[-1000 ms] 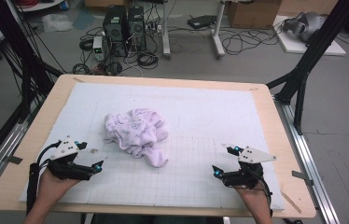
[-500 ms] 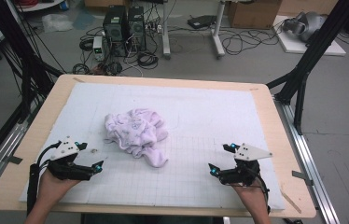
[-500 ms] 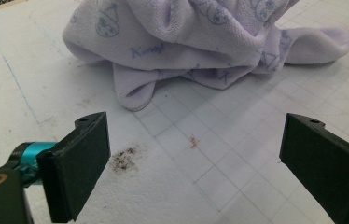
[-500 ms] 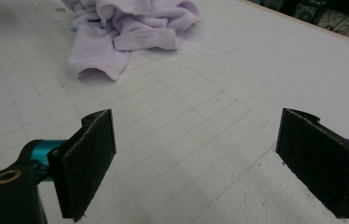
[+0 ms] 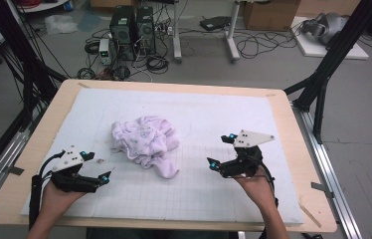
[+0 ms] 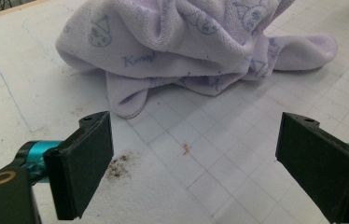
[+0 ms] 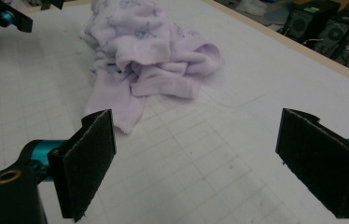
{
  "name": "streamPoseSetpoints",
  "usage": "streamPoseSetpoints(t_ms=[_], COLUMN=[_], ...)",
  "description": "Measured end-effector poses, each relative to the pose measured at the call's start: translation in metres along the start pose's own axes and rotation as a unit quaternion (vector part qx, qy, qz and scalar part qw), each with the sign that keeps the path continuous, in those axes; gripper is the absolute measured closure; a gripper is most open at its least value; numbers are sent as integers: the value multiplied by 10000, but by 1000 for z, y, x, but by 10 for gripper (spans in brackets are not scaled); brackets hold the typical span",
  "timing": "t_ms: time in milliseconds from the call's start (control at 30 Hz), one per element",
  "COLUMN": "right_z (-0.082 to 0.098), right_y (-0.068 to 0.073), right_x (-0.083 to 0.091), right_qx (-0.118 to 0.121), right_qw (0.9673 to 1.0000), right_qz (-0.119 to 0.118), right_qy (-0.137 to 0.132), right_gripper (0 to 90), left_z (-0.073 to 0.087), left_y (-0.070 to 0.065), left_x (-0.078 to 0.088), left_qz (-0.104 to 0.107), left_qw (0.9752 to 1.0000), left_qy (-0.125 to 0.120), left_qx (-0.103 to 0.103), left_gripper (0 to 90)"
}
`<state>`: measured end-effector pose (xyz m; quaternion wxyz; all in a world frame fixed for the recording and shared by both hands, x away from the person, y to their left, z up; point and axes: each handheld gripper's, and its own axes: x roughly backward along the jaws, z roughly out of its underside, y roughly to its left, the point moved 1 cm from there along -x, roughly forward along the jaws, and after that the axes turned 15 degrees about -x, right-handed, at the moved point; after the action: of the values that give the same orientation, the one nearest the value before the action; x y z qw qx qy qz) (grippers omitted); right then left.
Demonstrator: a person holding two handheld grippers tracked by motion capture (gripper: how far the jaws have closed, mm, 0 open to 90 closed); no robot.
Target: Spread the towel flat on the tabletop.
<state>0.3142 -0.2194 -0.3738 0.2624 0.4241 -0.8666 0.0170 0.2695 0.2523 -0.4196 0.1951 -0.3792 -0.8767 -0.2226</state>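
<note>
A crumpled pale-lilac towel point(image 5: 145, 143) with small printed motifs lies in a heap near the middle of the white gridded mat point(image 5: 184, 109). My left gripper point(image 5: 98, 168) rests low at the mat's front left, open, jaws wide and empty, pointing at the towel point(image 6: 196, 42) a short way ahead. My right gripper point(image 5: 222, 151) is held at the front right, open and empty too, aimed leftward at the towel point(image 7: 149, 51), whose nearest flap lies just beyond its jaws. Neither gripper touches the cloth.
The mat covers a wooden table point(image 5: 293, 144) with a bare rim all round. Small dark stains point(image 6: 119, 164) mark the mat in front of the left jaws. Black frame legs point(image 5: 323, 69), computer towers point(image 5: 134, 30) and cables stand on the floor behind.
My right gripper has moved forward and left, closer to the towel. The left gripper and the towel have stayed where they were.
</note>
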Motion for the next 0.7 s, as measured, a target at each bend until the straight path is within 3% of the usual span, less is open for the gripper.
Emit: streamPoseSetpoints(t_ms=[267,300,400,433,700], right_z=[-31,-41,-48,-54,-66], right_y=[7,11,14,20,31], right_x=[-27,-38,-48,-62,-97], right_qx=[110,116,196,273,363], right_qw=[9996,9993,9988,9980,9953], right_qz=[-240,-349,-414,-497,-773], right_qy=[78,101,160,286,457], right_gripper=[114,115,117,119,143], left_z=[0,0,0,0,0], left_y=[1,1,1,1,2], left_x=[-1,-1,-1,-1,0], left_qz=[11,7,-9,-8,-13], left_qw=[10000,10000,10000,10000,10000], left_qy=[-13,-12,-19,-18,-36], left_qx=[-10,-15,-6,-10,-1], left_gripper=[123,124,126,129,134])
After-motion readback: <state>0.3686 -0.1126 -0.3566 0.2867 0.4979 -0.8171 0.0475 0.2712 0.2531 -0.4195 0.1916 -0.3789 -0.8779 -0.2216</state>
